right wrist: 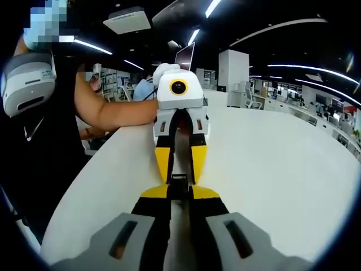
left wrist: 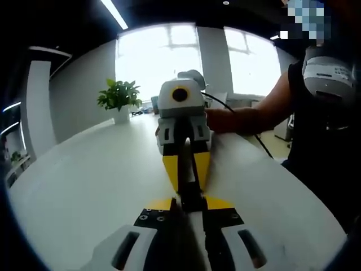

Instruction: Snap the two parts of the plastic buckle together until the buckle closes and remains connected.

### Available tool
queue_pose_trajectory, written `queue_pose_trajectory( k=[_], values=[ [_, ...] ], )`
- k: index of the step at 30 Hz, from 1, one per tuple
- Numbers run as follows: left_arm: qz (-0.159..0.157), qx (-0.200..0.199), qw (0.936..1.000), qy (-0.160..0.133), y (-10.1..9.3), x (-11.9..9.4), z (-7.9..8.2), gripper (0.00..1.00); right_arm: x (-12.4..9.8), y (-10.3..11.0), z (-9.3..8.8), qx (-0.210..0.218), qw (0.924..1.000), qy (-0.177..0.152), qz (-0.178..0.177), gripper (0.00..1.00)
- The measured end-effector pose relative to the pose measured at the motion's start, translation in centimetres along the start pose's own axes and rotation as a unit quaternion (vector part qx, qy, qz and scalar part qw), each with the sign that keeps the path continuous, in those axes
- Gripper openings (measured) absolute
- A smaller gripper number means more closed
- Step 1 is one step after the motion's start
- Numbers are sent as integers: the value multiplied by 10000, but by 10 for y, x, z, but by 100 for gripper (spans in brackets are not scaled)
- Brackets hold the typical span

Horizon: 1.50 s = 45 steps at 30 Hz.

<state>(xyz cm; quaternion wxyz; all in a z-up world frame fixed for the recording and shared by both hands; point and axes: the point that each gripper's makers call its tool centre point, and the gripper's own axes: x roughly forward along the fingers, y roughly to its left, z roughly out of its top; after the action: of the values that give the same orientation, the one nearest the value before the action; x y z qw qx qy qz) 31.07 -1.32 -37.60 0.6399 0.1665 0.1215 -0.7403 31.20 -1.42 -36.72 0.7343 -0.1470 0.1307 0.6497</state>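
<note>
Both grippers met nose to nose over the white table (left wrist: 84, 186) — the left gripper (left wrist: 188, 210) and right gripper (right wrist: 179, 193) each clenched on the black buckle (left wrist: 190, 195), at six o'clock.

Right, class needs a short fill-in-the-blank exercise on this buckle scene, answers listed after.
1. The two grippers face each other above a ____ table.
2. A black buckle part sits between the left gripper's ____ jaws.
3. The right gripper grips the other buckle part.
4. A potted ____ stands near the window.

Missing words: white; yellow-tipped; plant
</note>
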Motion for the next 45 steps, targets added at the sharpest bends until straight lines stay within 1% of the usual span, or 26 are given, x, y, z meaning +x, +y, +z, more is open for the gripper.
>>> queue_pose_trajectory(
  k=[2, 4, 7, 11, 12, 13, 14, 15, 16, 18, 19, 22, 30, 33, 35, 37, 43, 45],
  values=[
    [-14, -31, 10000, -9, -1, 0, 0, 21, 0, 0, 0, 1, 10000, 5, 5, 9],
    [-11, -57, 10000, -27, -1, 1, 1, 27, 0, 1, 0, -2, 10000, 5, 2, 9],
    [4, -101, 9999, -65, 0, 2, 1, 47, 0, 1, 0, -4, 10000, 1, -6, 9],
    [33, -173, 9998, -107, 1, 4, 2, 64, 0, 1, 0, 0, 10000, -2, -10, 9],
    [20, -245, 9996, -157, 1, 5, 3, 71, 0, 1, 0, 4, 10000, -4, -9, 9],
    [-11, -310, 9993, -219, 0, 5, 5, 86, 0, 1, 0, 4, 10000, -4, -11, 9],
    [18, -404, 9985, -381, 1, 7, 10, 100, 0, 1, 0, 7, 10000, -1, -10, 9],
    [-45, -349, 9988, -336, 0, 3, 10, 100, 0, 1, 0, 12, 10000, 3, -8, 9],
    [-40, -398, 9984, -400, 0, 2, 12, 100, 0, 1, -1, 13, 10000, 8, -4, 9],
    [-95, -475, 9980, -407, -1, 2, 12, 100, 0, 1, 0, 16, 10000, 3, -6, 9],
    [-42, -473, 9982, -359, 1, 3, 9, 100, 0, 1, 0, 17, 10000, -1, -5, 9],
    [-15, -474, 9983, -334, 2, 3, 8, 100, 0, 0, 0, 18, 10000, -4, -4, 9],
    [70, -522, 9979, -390, 7, 1, 11, 100, 1, 0, 1, 34, 10000, -27, -8, 9],
    [167, -564, 9974, -422, 11, 0, 13, 100, 0, -1, 2, 49, 10000, -42, -11, 9],
    [279, -644, 9961, -537, 16, -4, 19, 100, 0, 0, 2, 52, 10000, -44, -14, 9],
    [303, -708, 9948, -665, 18, -8, 23, 100, 0, -1, 2, 53, 10000, -53, -25, 9],
    [611, -708, 9938, -609, 28, -10, 22, 100, 0, -2, 7, 84, 9998, -154, -57, 10],
    [744, -659, 9929, -654, 32, -13, 26, 100, 0, -3, 9, 82, 9998, -186, -78, 10]
  ],
)
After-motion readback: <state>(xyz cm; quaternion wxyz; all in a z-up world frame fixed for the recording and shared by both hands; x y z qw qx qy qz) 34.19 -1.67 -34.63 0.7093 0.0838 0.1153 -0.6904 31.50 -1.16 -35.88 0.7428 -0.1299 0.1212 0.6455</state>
